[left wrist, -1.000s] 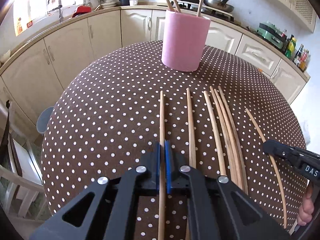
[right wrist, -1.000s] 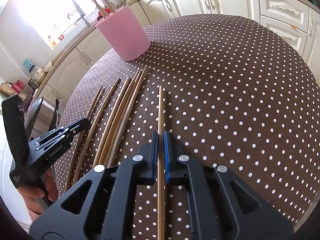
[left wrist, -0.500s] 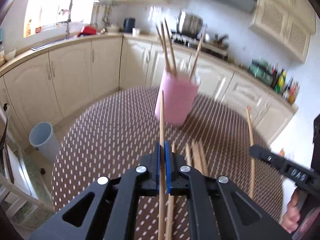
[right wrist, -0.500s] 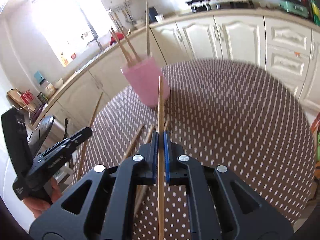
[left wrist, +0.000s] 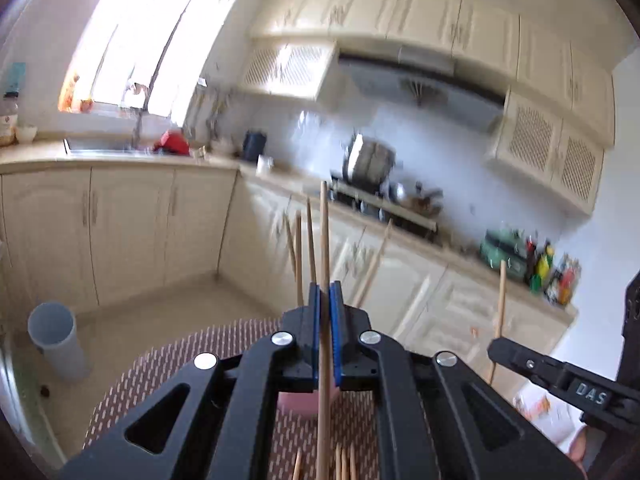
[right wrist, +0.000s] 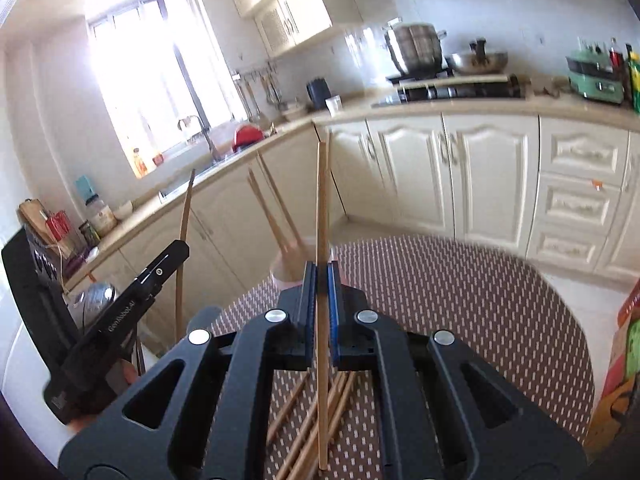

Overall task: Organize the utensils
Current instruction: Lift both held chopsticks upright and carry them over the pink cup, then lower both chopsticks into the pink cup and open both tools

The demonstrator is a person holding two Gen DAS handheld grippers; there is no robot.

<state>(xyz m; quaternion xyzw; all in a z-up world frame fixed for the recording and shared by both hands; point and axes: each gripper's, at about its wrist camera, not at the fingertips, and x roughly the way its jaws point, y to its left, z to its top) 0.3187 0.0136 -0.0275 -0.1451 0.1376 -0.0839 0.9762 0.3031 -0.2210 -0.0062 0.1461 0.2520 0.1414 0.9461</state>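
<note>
Surroundings: cream kitchen cabinets (right wrist: 488, 176) run behind the bench (right wrist: 460, 300); steel pot (right wrist: 416, 50) on the hob at 1 o'clock in the right wrist view; grey bin (left wrist: 58, 340) on the floor at 9 o'clock in the left wrist view.
Bench: round top under a brown cloth with white dots.
Pink holder: pink holder (right wrist: 286, 270) stands on the bench just beyond the right tool's tips, mostly hidden by them; in the left wrist view only its lower part shows, under the left tool.
Sticks in holder: several chopsticks in the holder (right wrist: 276, 210) lean out toward 11 o'clock.
Loose sticks: loose chopsticks (right wrist: 316, 420) lie bunched on the cloth beneath the right tool, at 6 o'clock.
Left tool: left tool (left wrist: 325, 320) has its blue pads pressed together on the left chopstick (left wrist: 324, 240), which runs between the pads and points up to 12 o'clock, clear of the bench.
Right tool: right tool (right wrist: 320, 300) pinches the right chopstick (right wrist: 321, 208) the same way, shaft nearly upright, its lower end above the loose pile.
In the way: left tool's own body covers most of the holder in its view.
Relative: the two tools are side by side, each seen at the edge of the other's view.
</note>
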